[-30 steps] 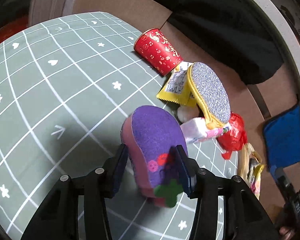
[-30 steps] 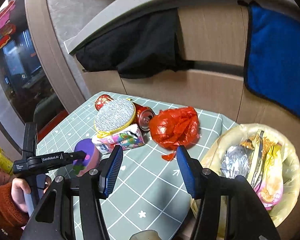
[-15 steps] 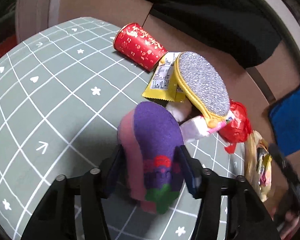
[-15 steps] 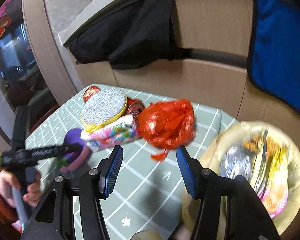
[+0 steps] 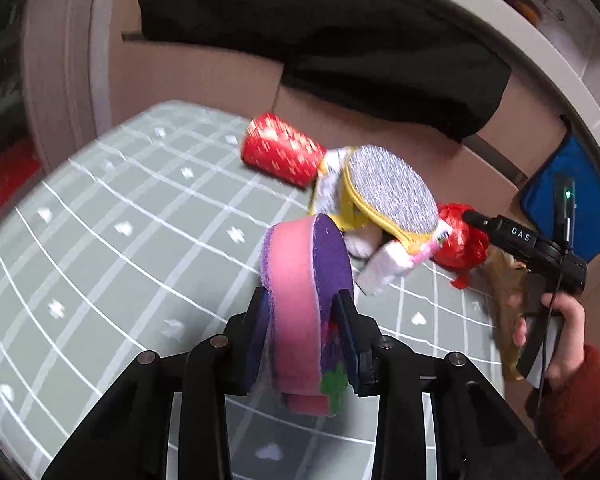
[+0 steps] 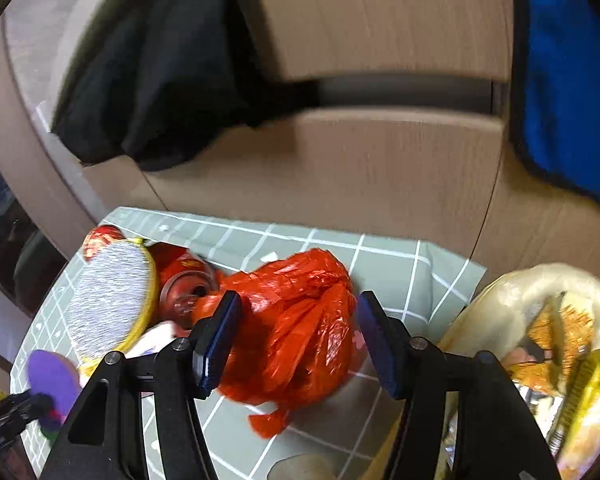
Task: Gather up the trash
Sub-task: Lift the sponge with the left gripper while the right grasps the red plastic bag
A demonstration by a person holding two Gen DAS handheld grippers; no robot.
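The purple and pink sponge (image 5: 308,300) sits edge-up between my left gripper (image 5: 304,344) jaws, which have just been closing and now pinch it on both flat faces, lifting it clear of the green gridded worktop (image 5: 140,232); a small green felt shape hangs at its near end. Just beyond it lies the rest of the litter: a round scrubber with a silver face and yellow rim (image 5: 392,196) leaning over a white and pink packet (image 5: 384,272), a yellow wrapper (image 5: 332,196) tucked beneath, and a red paper cup (image 5: 280,156) on its side behind them, all crowded together. Further right is the crumpled red plastic bag (image 6: 296,320); my right gripper (image 6: 296,340) has it between its jaws, which have just been opening and stand spread on either side of it, the pads not pressing it; the bag rests on the worktop. A red can (image 6: 184,292) lies on its side touching the bag's left edge, so it sits close against my left pad there; the scrubber leans just beside the can. To the right, off the worktop's edge, a pale yellow bag (image 6: 500,292) gapes open with foil and yellow wrappers (image 6: 560,344) inside. Behind everything a black cloth (image 5: 340,52) drapes over the brown panel, and a blue cloth (image 6: 568,80) hangs at right. My right hand (image 5: 556,332) in a rust sleeve grips its handle.
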